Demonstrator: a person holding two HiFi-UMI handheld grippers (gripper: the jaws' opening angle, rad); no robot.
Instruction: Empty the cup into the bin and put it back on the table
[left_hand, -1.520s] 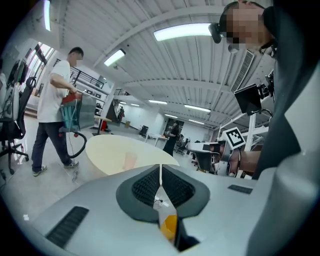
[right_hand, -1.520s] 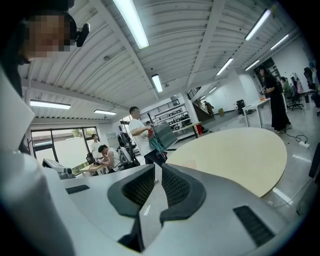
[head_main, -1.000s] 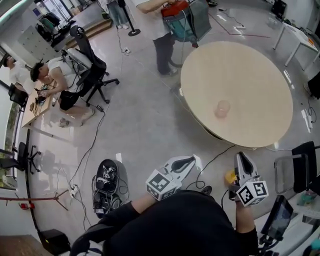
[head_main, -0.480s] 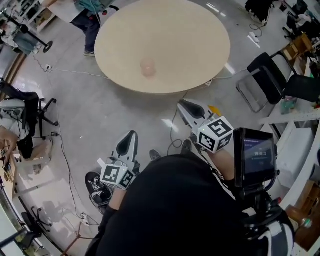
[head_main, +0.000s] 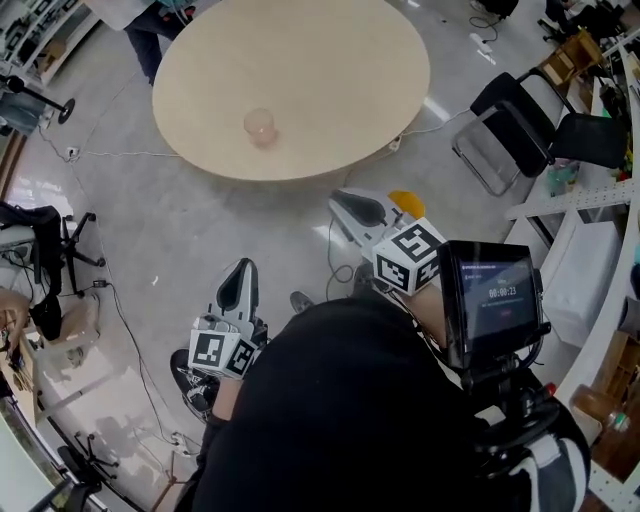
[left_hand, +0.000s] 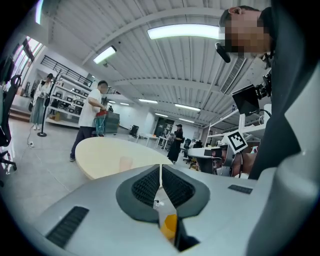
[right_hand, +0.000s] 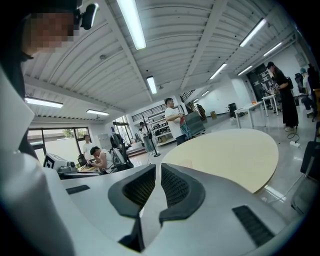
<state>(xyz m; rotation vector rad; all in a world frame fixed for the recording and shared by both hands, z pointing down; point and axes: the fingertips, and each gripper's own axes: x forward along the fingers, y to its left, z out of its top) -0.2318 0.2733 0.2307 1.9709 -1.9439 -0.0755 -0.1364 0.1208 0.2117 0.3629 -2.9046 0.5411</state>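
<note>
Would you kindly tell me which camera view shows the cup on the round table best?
The head view: it looks down on the cup, standing alone on the round table. The left gripper view shows only a faint pinkish shape on the tabletop; the right gripper view shows barely a trace.

Table (head_main: 330, 90): pale wood-look top, matt, smooth.
Cup (head_main: 260, 125): clear pinkish plastic, see-thru.
Floor (head_main: 230, 230): grey, smooth, glossy, w/ reflections.
Left gripper (head_main: 243, 268): light grey plastic shell, matt; b/w printed faces on cube, flat finish.
Right gripper (head_main: 340, 203): same grey matt plastic.
Pads (left_hand: 145, 186): black, ribbed, rubber-like, matt.
Chair (head_main: 515, 115): black seat, prob. cloth; thin metal frame.
Top (head_main: 350, 420): black cloth, matt.
Screen (head_main: 495, 300): dark, glossy face.
</note>
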